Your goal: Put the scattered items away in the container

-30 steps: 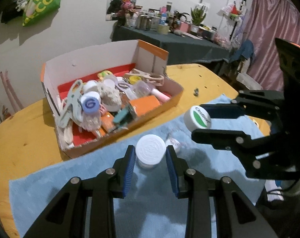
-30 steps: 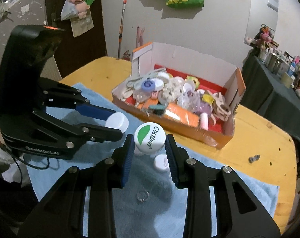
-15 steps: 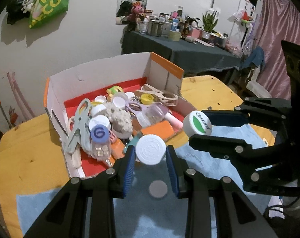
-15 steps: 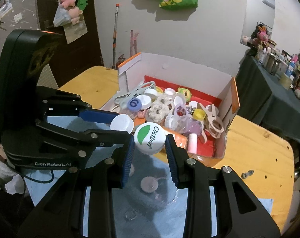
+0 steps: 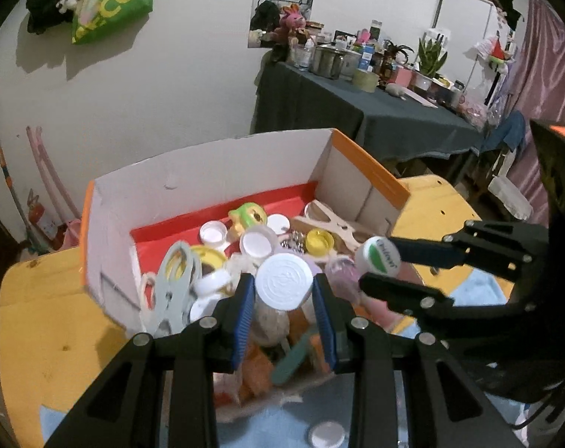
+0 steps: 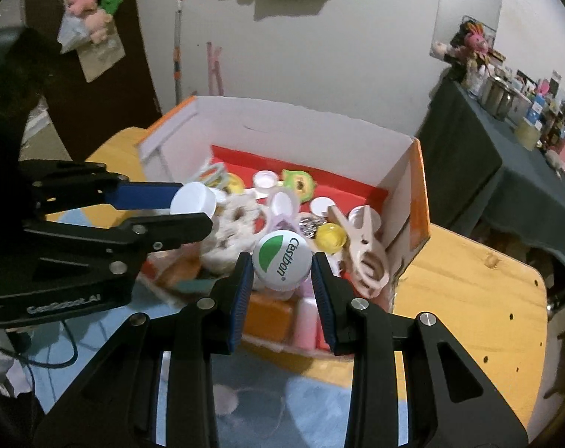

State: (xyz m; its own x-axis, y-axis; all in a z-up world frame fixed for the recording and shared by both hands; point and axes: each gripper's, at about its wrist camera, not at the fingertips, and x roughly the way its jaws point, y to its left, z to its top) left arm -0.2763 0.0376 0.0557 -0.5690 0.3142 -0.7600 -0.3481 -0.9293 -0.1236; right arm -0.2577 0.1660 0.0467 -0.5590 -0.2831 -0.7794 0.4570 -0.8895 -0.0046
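While both grippers hang over the cardboard box [image 5: 215,171], the left gripper [image 5: 284,291] clamps a plain white cap [image 5: 284,281] and the right gripper [image 6: 282,272] clamps a green-and-white cap [image 6: 281,260]; 1 cap [image 5: 326,434] lies on the blue cloth [image 5: 480,287].

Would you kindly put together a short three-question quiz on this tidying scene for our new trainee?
1. True or false: the left claw is shut on a plain white cap.
2. Multiple choice: the cap with the green Cestbon logo is A) lying on the blue towel, B) clamped in the right claw, C) resting on the box floor.
3. Short answer: over what are both claws hanging?

Key
1. True.
2. B.
3. The cardboard box, already full of caps and clips. One loose white cap lies on the blue towel.
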